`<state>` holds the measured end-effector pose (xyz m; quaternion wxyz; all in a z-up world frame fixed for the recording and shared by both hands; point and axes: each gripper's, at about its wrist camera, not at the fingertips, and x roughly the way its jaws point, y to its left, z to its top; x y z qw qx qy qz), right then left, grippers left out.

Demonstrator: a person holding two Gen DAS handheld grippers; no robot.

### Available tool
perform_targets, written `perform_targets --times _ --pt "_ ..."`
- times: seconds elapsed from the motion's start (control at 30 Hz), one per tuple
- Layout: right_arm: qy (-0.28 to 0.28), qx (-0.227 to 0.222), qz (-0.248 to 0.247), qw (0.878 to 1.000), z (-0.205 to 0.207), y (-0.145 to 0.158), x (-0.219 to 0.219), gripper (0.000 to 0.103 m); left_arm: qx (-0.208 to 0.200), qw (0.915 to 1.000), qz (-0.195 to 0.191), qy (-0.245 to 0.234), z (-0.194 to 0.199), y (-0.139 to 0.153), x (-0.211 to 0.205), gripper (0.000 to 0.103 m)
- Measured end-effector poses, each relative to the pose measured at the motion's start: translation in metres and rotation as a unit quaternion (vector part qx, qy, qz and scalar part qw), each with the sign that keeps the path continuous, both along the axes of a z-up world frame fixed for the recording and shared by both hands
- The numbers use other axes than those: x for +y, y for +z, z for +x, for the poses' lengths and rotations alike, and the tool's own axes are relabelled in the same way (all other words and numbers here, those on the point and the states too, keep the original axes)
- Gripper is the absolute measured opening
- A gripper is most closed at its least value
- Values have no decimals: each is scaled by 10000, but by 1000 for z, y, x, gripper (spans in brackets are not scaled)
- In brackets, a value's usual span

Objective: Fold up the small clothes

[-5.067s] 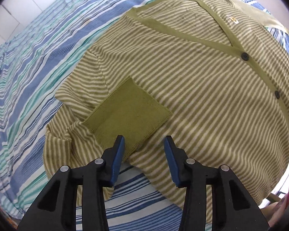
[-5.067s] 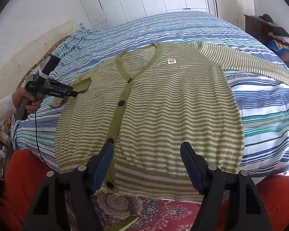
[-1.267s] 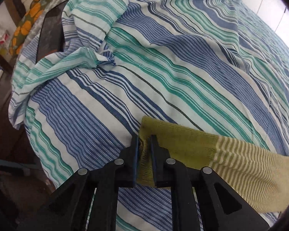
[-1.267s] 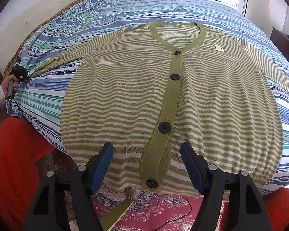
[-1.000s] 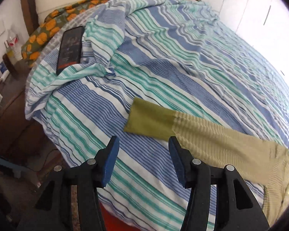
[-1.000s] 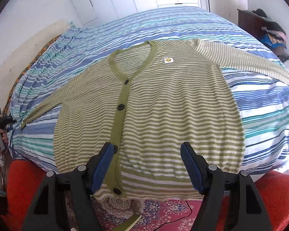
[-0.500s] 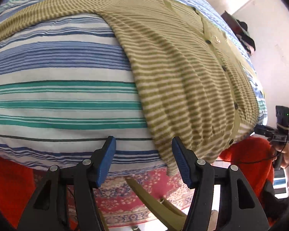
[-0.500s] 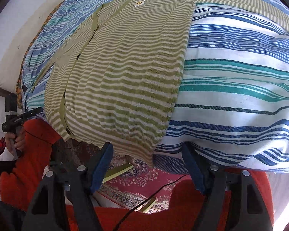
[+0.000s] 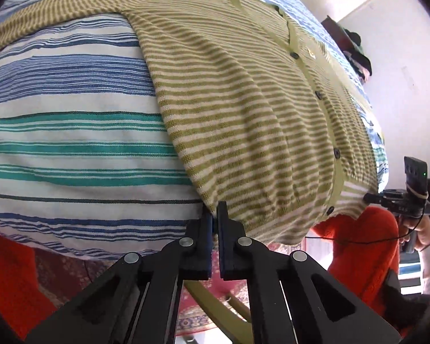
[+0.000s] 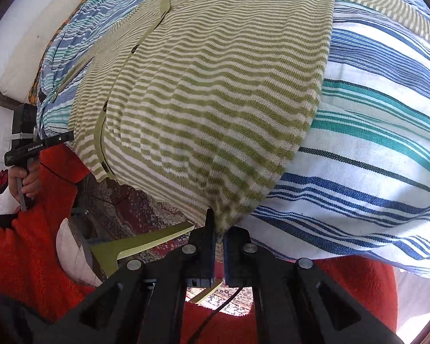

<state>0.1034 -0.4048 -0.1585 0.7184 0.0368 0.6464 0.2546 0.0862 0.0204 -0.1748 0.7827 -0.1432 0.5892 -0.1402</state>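
A green and cream striped cardigan (image 9: pixel 243 100) lies buttoned and spread flat on the striped bed, hem at the near edge. My left gripper (image 9: pixel 214 215) is shut on the hem's left bottom corner. In the right wrist view the cardigan (image 10: pixel 215 86) fills the middle. My right gripper (image 10: pixel 219 223) is shut on the hem's right bottom corner. Each gripper shows in the other's view, the right one (image 9: pixel 398 200) and the left one (image 10: pixel 40 143).
The bed sheet (image 9: pixel 57 114) has blue, teal and white stripes and also shows in the right wrist view (image 10: pixel 372 143). A patterned rug (image 10: pixel 140 209) lies below the bed edge. The person's red fleece (image 10: pixel 28 243) is close under both grippers. Dark clothes (image 9: pixel 355 46) are piled far right.
Both grippers were open just off the bed edge half a second ago. Each has moved in and shut on a bottom corner of the cardigan hem.
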Motion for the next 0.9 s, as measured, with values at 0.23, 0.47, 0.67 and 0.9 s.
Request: perform_targets --times 0.23,0.47,0.67,0.9 --pt "-254 212 -337 9989 -5 -4 -5 4 152 9969 755 -184 -2 -15 -10 0" --pt "-755 -4 -90 9971 -7 -3 -15 5 129 9996 204 150 -1 -17 5 37" --pt "-1377 -429 -209 9893 -18 16 -36 33 68 9996 250 102 0 -17 -3 49" --pt "-1679 -1498 -68 9743 -16 71 -36 33 -464 9958 738 274 -10 6 1 60"
